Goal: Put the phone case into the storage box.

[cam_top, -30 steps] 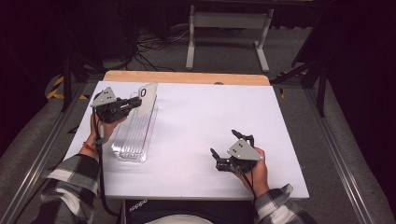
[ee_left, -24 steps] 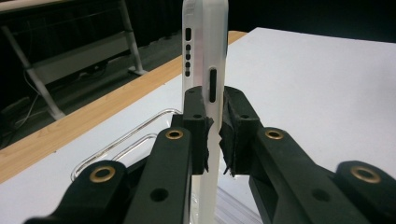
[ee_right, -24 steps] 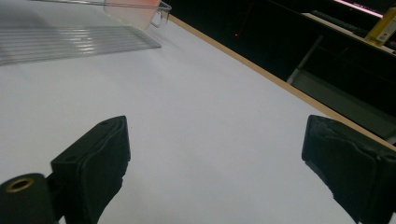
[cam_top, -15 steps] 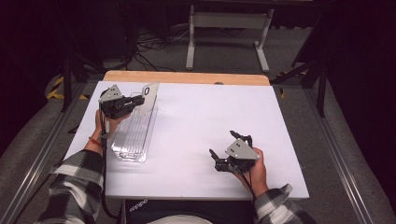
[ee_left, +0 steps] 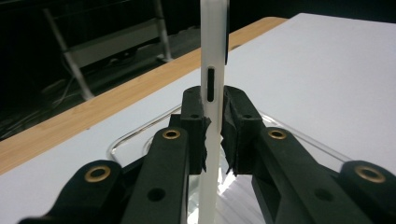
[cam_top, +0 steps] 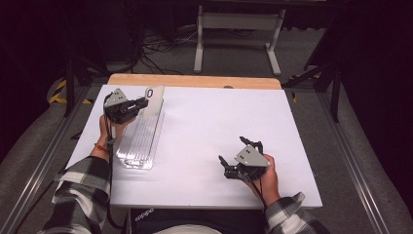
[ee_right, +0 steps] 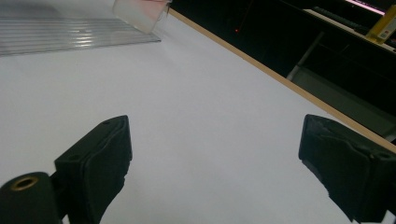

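Thin, light and probably slippery, the translucent phone case [ee_left: 212, 70] was pinched edge-on by the left gripper [cam_top: 139, 105] fingers above the clear tray [cam_top: 139, 146], while the right gripper [cam_top: 241, 158] rested wide open and empty.

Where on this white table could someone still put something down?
The broad bare stretch of the white table between the clear ribbed tray and the right tongs is free, as is the far right corner by the wooden edge. The left side is crowded: the left tongs grip a translucent phone case over the tray.

One phone case [cam_top: 153, 100], one clear ribbed tray [cam_top: 139, 146], two hand-held grippers, one table [cam_top: 214, 122].
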Motion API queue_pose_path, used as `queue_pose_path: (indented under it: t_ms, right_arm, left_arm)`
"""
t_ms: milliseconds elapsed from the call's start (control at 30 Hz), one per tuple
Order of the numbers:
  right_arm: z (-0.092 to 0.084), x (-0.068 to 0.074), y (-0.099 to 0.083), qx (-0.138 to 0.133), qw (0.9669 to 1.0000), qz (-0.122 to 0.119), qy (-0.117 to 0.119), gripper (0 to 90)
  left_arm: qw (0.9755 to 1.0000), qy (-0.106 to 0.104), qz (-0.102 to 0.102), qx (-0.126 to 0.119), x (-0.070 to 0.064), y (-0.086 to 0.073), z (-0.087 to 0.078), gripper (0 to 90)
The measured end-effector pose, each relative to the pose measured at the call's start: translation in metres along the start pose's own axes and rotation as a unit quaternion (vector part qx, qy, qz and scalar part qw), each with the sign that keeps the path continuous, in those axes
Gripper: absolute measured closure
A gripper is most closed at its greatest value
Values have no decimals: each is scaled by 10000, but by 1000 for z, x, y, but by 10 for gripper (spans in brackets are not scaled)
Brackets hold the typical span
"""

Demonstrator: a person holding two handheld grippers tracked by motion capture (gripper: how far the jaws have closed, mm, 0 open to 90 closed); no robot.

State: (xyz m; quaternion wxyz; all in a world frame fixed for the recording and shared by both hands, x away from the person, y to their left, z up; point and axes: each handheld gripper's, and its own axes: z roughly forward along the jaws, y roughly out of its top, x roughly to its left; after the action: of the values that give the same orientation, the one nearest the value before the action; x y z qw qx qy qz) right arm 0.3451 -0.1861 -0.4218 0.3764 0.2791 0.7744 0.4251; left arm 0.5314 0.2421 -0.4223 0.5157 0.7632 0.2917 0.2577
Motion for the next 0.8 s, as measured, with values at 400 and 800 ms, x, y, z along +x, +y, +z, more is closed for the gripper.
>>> queue_pose_path:
  t_ms: [400, 800]
  right_arm:
    - [0, 0, 0, -3, 10000, -10, -25, 97]
    - [1, 2, 1, 11, 10000, -66, 39, 97]
  left_arm:
    - [9963, 822, 87, 243, 0, -1, 3, 722]
    - [9936, 1079, 57, 338, 3, -5, 7, 717]
